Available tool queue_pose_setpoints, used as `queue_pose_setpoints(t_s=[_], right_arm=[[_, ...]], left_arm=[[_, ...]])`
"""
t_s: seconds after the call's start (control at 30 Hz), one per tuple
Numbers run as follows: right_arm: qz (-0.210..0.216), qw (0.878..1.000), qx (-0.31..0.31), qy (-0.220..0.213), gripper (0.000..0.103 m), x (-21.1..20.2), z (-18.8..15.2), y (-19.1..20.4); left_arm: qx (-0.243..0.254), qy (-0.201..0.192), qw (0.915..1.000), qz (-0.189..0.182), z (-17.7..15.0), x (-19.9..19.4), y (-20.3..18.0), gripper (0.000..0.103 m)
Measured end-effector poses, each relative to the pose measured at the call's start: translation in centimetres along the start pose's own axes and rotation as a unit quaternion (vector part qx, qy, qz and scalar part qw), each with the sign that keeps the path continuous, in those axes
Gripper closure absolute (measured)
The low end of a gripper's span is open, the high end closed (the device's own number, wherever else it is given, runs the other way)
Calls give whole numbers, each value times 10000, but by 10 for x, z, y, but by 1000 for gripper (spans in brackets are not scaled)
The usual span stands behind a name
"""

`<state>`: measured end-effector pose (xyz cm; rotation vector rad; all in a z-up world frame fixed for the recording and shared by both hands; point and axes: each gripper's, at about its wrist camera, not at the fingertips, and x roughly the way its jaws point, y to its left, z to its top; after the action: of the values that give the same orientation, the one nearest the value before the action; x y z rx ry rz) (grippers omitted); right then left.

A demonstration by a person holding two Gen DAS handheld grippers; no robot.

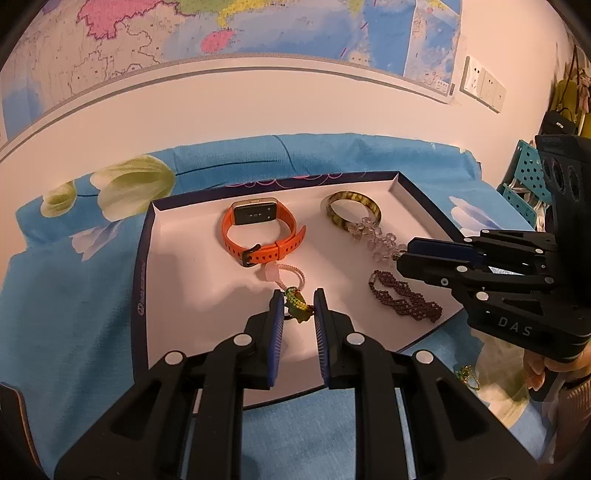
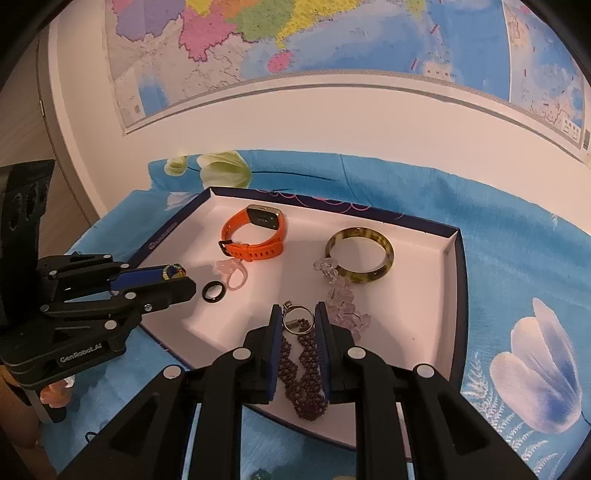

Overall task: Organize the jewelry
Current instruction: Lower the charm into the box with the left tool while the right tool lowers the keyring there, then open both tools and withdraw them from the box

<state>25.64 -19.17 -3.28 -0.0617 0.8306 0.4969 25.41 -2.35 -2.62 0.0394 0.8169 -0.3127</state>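
A shallow white tray with a dark rim (image 1: 177,258) (image 2: 424,295) holds an orange watch (image 1: 258,230) (image 2: 255,236), a brown-green bangle (image 1: 352,212) (image 2: 360,254), a clear crystal bracelet (image 1: 380,240) (image 2: 341,295), a dark red beaded bracelet (image 1: 404,299) (image 2: 303,369), a pink corded ring (image 1: 291,273) (image 2: 232,275) and a black ring (image 2: 213,291). My left gripper (image 1: 298,306) (image 2: 173,277) is open around a green-yellow charm (image 1: 295,302) (image 2: 173,271). My right gripper (image 2: 298,317) (image 1: 402,258) is open over the beaded bracelet's clasp end.
The tray lies on a blue floral cloth (image 1: 74,295) (image 2: 517,258) against a white wall with a map (image 1: 258,26). A teal pegboard rack (image 1: 524,177) stands at the right. A small green item (image 1: 467,374) lies on the cloth beside the tray.
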Motion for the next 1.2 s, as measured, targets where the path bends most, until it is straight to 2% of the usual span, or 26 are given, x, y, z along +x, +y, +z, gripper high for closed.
queue_pose_setpoints(t_s=[0.57, 0.87, 0.93, 1.07, 1.2], right_arm=[[-124, 9997, 28, 227, 86, 21, 1, 1], [-187, 9996, 35, 185, 84, 24, -1, 1], [-174, 9997, 71, 129, 81, 19, -1, 0], [-174, 9997, 163, -36, 72, 6, -1, -3], [-117, 9994, 252, -200, 66, -11, -4, -5]], left_arm=[[-42, 173, 9998, 23, -3, 14, 0, 86], [-115, 191, 9997, 16, -3, 15, 3, 86], [-122, 140, 9998, 20, -4, 11, 3, 80], [-151, 24, 9999, 55, -4, 1, 6, 77], [-130, -194, 9996, 132, -6, -20, 6, 67]])
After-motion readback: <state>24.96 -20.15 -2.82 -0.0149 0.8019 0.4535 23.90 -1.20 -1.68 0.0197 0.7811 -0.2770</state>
